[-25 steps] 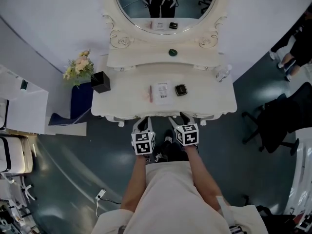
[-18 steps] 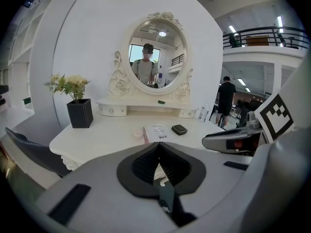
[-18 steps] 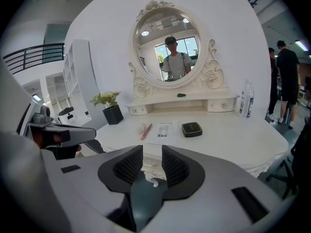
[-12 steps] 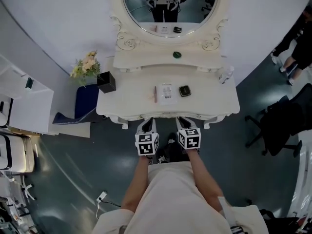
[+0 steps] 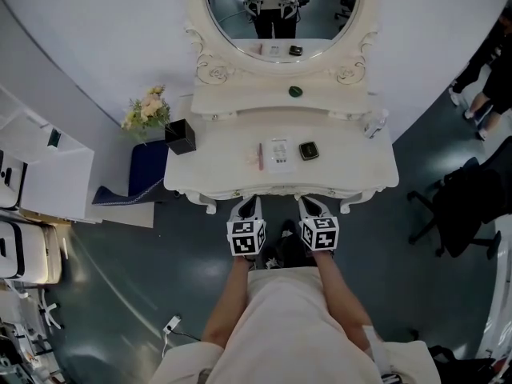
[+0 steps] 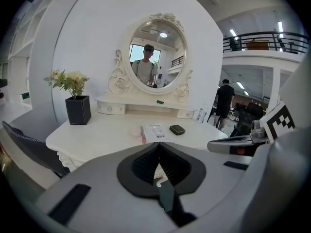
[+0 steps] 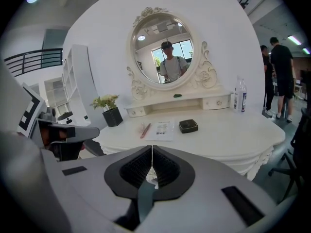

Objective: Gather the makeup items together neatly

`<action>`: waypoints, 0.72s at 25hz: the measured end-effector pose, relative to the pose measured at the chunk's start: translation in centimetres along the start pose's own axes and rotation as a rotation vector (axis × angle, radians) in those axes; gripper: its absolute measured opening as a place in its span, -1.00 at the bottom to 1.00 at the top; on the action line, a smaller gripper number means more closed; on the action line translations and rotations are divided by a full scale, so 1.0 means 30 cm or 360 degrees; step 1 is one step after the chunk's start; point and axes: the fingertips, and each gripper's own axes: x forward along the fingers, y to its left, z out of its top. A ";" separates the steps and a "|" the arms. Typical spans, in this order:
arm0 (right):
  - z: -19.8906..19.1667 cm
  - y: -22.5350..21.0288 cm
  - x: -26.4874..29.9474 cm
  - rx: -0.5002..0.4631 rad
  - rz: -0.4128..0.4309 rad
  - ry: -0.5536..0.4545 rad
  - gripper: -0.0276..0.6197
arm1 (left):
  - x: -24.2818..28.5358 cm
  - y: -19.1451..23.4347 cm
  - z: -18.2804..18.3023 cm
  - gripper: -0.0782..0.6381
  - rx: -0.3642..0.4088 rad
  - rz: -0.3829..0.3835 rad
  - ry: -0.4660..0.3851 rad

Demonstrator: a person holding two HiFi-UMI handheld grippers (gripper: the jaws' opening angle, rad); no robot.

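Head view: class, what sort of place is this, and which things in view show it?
Probably a staged dressing corner inside a large office or lab hall: a white dressing table with an oval mirror, an office chair beside it, and a railed upper balcony.

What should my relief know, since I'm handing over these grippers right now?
Left gripper: jaws shut, empty.
Right gripper: jaws have just closed, nothing between them.
Both hang before the dressing table's front edge.
Tabletop: pink pencil, white packet and black compact in a row, apart. Small green item sits on the upper shelf.
Done: nothing gathered yet.
Left: bring the items together neatly.
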 end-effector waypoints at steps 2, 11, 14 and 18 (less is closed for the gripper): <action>0.003 -0.004 -0.002 0.0002 -0.0007 -0.0007 -0.77 | 0.000 0.001 0.000 -0.74 -0.0001 -0.0003 0.0000; 0.005 -0.014 -0.012 -0.0011 -0.0016 -0.0016 -0.77 | -0.007 0.006 -0.015 -0.74 -0.0008 0.0000 0.0011; 0.007 -0.001 -0.005 -0.0005 -0.0010 -0.0021 -0.78 | -0.011 0.016 -0.018 -0.74 -0.0006 -0.0002 0.0012; 0.006 -0.003 -0.001 -0.0010 -0.0015 -0.0014 -0.78 | -0.010 0.020 -0.016 -0.74 -0.0017 -0.0002 0.0005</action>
